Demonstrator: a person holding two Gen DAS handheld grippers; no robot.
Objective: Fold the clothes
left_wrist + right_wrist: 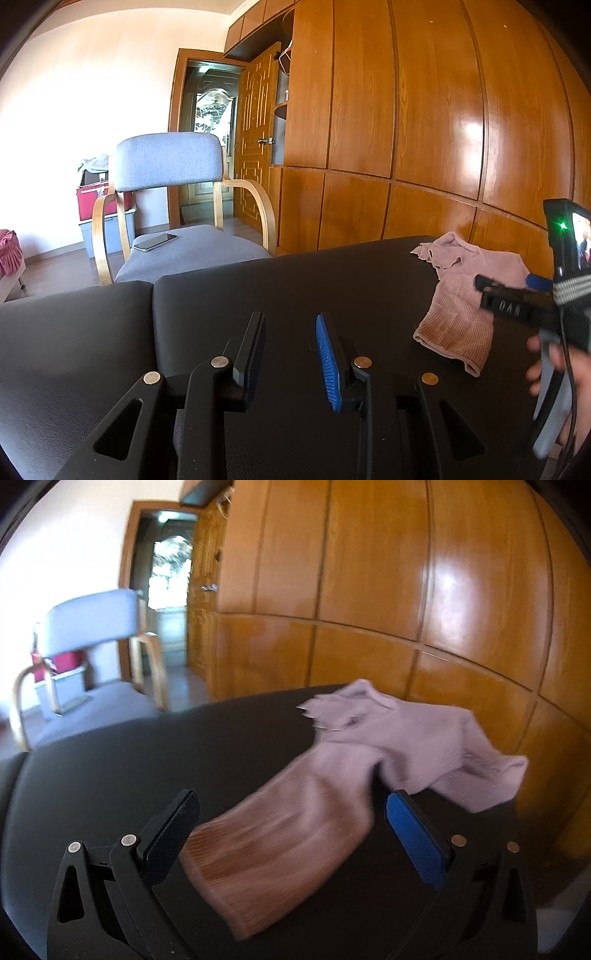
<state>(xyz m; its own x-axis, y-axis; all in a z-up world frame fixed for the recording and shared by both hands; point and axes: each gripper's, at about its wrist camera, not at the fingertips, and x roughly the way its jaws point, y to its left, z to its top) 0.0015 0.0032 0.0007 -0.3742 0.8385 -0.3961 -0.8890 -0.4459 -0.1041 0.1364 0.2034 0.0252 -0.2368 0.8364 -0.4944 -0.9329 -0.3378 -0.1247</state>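
A small pink knit garment (332, 797) lies crumpled on the black padded table (110, 775), one ribbed sleeve stretched toward the camera. My right gripper (291, 805) is open, its jaws wide on either side of that sleeve's cuff, not closed on it. In the left wrist view the garment (461, 302) lies at the right, with the right gripper (480, 286) reaching over it from the right. My left gripper (291, 328) is open and empty over the bare table (258, 288), well left of the garment.
A grey cushioned chair with wooden arms (170, 206) stands beyond the table's far edge, a phone (155, 242) on its seat. A wooden wardrobe wall (424, 129) runs behind the table. Red and grey boxes (92, 210) stand by the far wall.
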